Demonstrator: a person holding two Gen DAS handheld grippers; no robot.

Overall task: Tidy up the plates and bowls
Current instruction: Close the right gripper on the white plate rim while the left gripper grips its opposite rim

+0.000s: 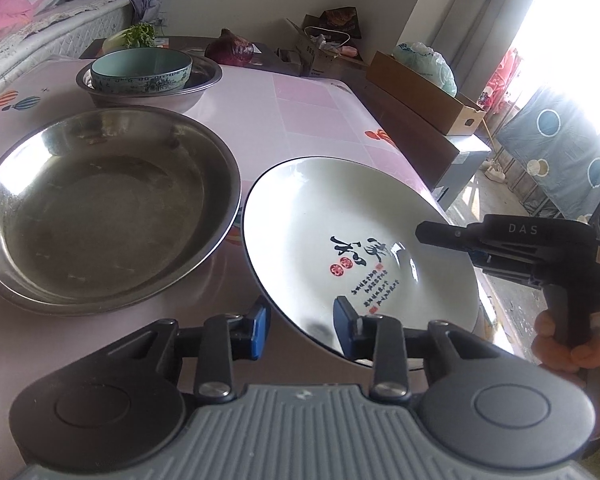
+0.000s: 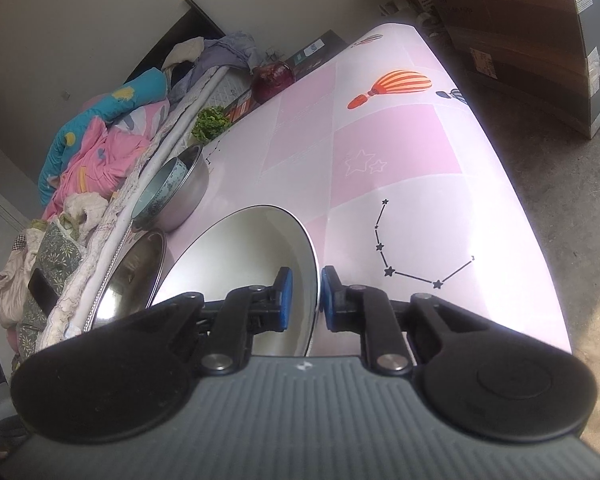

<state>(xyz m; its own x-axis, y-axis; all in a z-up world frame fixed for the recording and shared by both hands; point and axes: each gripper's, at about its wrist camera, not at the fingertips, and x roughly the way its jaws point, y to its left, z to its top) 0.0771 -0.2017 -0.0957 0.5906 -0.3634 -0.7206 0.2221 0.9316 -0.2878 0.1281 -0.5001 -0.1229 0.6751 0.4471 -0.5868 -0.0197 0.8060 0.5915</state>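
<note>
A white plate with black calligraphy and a dark rim is held tilted above the pink table. My left gripper straddles its near rim, blue pads on either side, the jaws still apart. My right gripper straddles the plate's far right rim, pads close to it; it also shows in the left wrist view. A large steel plate lies to the left. A blue-green bowl sits inside a steel bowl further back.
The table has a pink cloth with balloon prints; its right edge drops to the floor. Cardboard boxes stand to the right. A purple cabbage and greens sit at the back. A bed with bedding borders the left.
</note>
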